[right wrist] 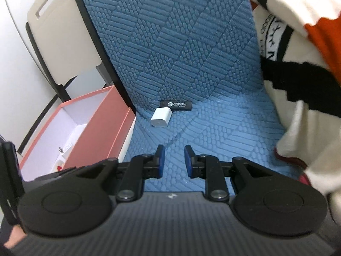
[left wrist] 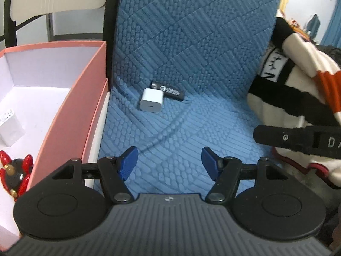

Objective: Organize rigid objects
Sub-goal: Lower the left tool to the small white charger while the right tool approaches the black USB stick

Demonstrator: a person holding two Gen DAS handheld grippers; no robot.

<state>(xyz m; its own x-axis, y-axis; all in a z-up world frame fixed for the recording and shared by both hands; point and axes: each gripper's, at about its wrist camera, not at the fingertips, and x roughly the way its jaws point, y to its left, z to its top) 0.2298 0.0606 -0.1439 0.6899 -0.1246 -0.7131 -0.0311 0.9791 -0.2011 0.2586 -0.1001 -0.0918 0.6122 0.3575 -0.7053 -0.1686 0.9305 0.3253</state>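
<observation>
A blue quilted cushion point(left wrist: 191, 64) fills the scene, its seat curving up into a backrest at the far side, with a folded cream, black and orange garment point(left wrist: 298, 89) heaped along the right edge. To the left, your pink box point(left wrist: 85, 98) stands open beside the seat, its white interior already holding a white block point(left wrist: 10, 128) and, nearer, a red and black figurine point(left wrist: 15, 170).

Your left gripper point(left wrist: 169, 163) hovers over the near part of the seat with its blue pads spread wide and nothing between them. Your right gripper point(right wrist: 172, 160) hangs alongside with a narrower gap, also empty; from the left wrist view its black body juts in against the garment.

The pieces left to sort lie well ahead of both tools, in the crease where seat meets backrest: a white charger cube point(left wrist: 151, 103) and, touching its far side, a black USB stick point(left wrist: 170, 91) with pale lettering.

The risks, as they look from here: the two items touch, so closing on the cube may drag or flick the stick deeper into the crease. The padded surface gives, so pressing down could tip the cube. Your right tool's narrow gap looks too tight for the cube unless you widen it, and the garment could snag that arm.
</observation>
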